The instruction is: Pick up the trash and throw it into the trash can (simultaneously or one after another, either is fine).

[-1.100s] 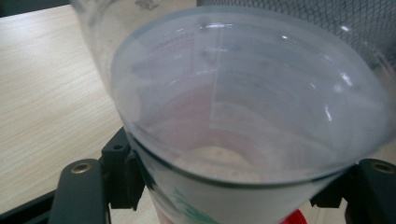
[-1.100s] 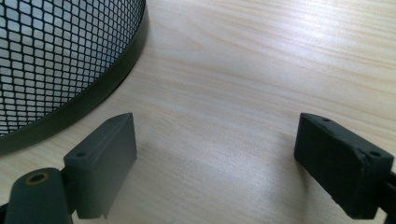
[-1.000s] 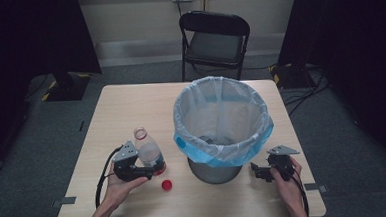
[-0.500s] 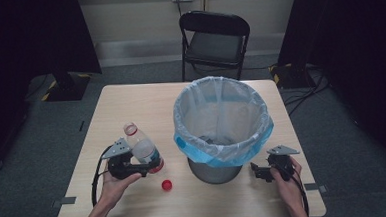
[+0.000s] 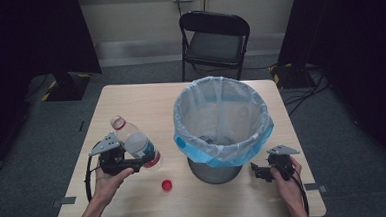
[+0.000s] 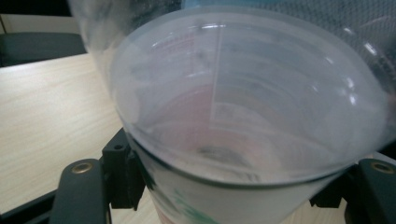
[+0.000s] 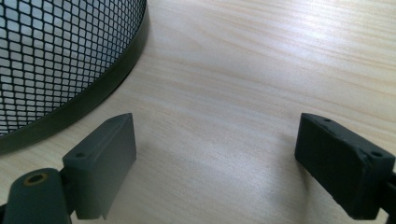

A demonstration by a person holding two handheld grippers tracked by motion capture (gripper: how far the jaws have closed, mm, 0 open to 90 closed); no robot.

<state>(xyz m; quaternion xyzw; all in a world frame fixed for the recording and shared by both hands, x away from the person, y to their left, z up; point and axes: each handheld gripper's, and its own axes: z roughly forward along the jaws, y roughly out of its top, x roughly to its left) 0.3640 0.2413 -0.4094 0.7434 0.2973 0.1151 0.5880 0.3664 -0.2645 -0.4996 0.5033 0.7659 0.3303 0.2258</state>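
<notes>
The clear, uncapped plastic bottle (image 5: pixel 135 143) has lifted off the tabletop (image 5: pixel 145 98) and tilted since a second ago, clamped in my left hand-held gripper (image 5: pixel 139 162) at lower left. It's ready to go into the lined mesh bin (image 5: pixel 222 122). My right hand-held gripper (image 5: pixel 257 171) rests released.

Black folding chair (image 5: pixel 215 42) behind table (image 5: pixel 145 103); grey floor (image 5: pixel 47 131), seemingly carpet.

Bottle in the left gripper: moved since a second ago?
Yes. The bottle, clamped in the left gripper, has risen and tilted, its neck now leaning up-left, farther from the red cap on the table.
</notes>
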